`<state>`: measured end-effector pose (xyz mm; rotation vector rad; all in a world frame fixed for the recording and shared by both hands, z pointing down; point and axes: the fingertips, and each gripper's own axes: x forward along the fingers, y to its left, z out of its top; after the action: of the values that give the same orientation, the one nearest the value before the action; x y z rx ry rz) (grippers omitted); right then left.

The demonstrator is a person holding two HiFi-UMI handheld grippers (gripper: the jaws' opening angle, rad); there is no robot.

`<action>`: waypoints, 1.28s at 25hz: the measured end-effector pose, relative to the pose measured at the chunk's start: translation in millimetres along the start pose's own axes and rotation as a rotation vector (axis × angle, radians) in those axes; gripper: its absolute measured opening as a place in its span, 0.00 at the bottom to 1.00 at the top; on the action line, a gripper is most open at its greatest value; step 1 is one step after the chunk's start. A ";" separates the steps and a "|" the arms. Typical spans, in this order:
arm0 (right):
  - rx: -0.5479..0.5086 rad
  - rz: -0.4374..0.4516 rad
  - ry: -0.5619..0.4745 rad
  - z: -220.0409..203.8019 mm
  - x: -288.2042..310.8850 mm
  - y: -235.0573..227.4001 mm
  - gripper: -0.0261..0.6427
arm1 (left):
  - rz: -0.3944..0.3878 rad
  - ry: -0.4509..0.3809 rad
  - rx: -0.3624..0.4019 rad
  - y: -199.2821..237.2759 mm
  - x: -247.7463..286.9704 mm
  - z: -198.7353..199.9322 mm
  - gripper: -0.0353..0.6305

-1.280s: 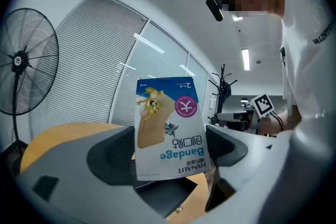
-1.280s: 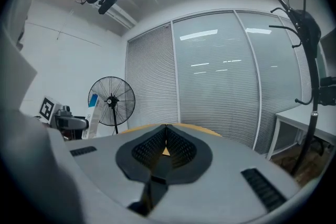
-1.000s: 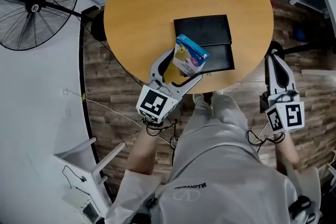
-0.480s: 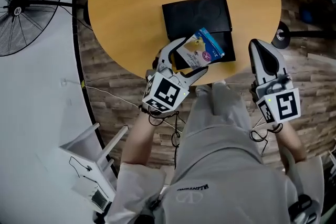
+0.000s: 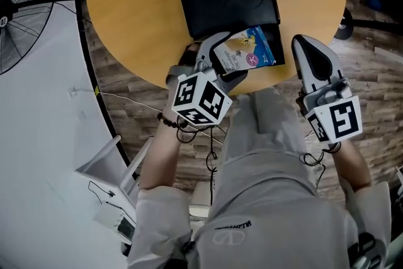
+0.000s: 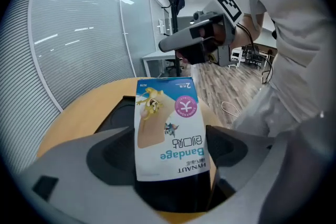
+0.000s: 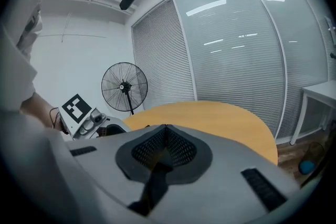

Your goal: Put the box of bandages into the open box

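Bandage box [image 5: 247, 51], between left gripper [image 6: 168, 139] jaws, moved over open box [image 5: 230, 3].

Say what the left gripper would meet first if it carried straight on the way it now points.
Probably the open box on the table: the left gripper, holding the box of bandages, points right at it. Its height above is unclear, so it might pass over.
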<state>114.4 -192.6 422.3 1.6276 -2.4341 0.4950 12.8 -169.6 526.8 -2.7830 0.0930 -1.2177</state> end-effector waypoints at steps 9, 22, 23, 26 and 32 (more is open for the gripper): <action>0.017 0.001 0.020 -15.8 15.1 -8.1 0.07 | -0.065 0.157 0.107 -5.1 23.4 -22.0 0.70; 0.033 0.000 0.042 -31.0 17.5 -9.4 0.07 | -0.125 0.255 0.161 -11.2 36.4 -38.4 0.70; 0.034 0.000 0.042 -31.5 18.2 -9.3 0.07 | -0.125 0.262 0.165 -10.9 37.1 -39.8 0.70; 0.036 -0.001 0.045 -33.5 18.8 -9.9 0.07 | -0.125 0.271 0.169 -10.3 40.2 -42.7 0.70; 0.040 -0.002 0.048 -36.1 16.6 -9.8 0.07 | -0.127 0.271 0.155 -12.4 42.0 -44.6 0.70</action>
<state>115.6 -197.1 463.0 1.6140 -2.4027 0.5788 8.7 -164.4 589.0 -2.5114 -0.1529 -1.5551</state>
